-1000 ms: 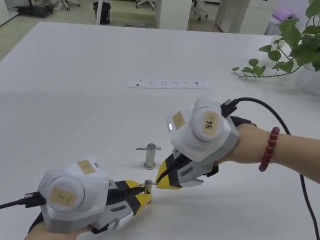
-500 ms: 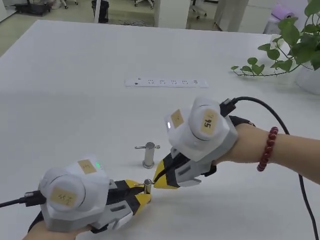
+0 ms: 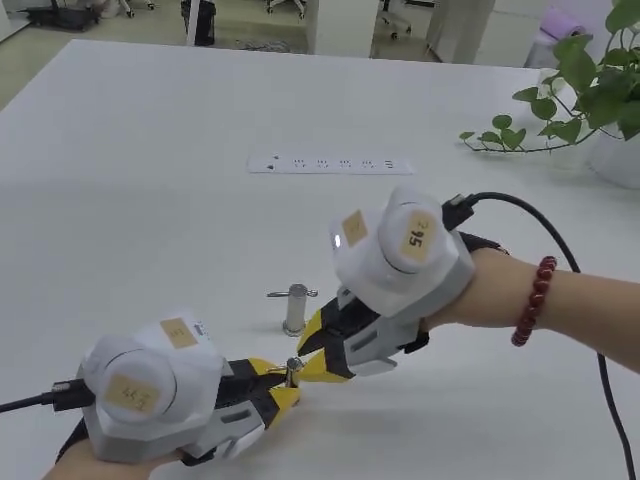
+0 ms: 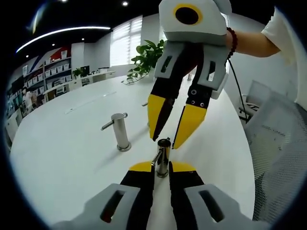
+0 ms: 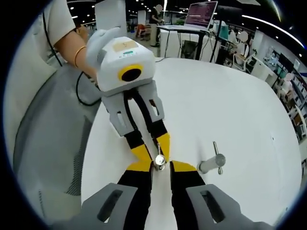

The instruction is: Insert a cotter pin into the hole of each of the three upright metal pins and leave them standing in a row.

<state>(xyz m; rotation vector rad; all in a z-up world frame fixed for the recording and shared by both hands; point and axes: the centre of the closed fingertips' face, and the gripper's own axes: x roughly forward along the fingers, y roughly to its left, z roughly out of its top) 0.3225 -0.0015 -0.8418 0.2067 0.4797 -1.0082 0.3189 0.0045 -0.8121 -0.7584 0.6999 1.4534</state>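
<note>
White table (image 3: 150, 200) all round us, a power strip (image 3: 320, 163) on the far side and a plant (image 3: 590, 80) far right. All the action is at the near edge. The left gripper (image 3: 280, 384) has its fingers clenched on the held pin (image 4: 163, 158), which stands upright on the table between them. The right gripper (image 4: 164, 141) reaches in from the opposite side, its yellow fingers narrowly parted either side of the pin's head. We cannot tell whether they are pinching anything. A thin cotter pin (image 4: 155, 156) juts from the held pin's side, seemingly at the hole, though how deep it sits is too small for us to read.

Now the risks. If the right fingers push off-axis, we reckon the cotter pin skids off the hole or bends. Push too hard and the held pin could twist in the left fingers or tip once let go. Watch the finished pin (image 3: 295, 310) too, just beyond with a cotter pin through it: a careless swing by either gripper would knock it over and spoil the row.
</note>
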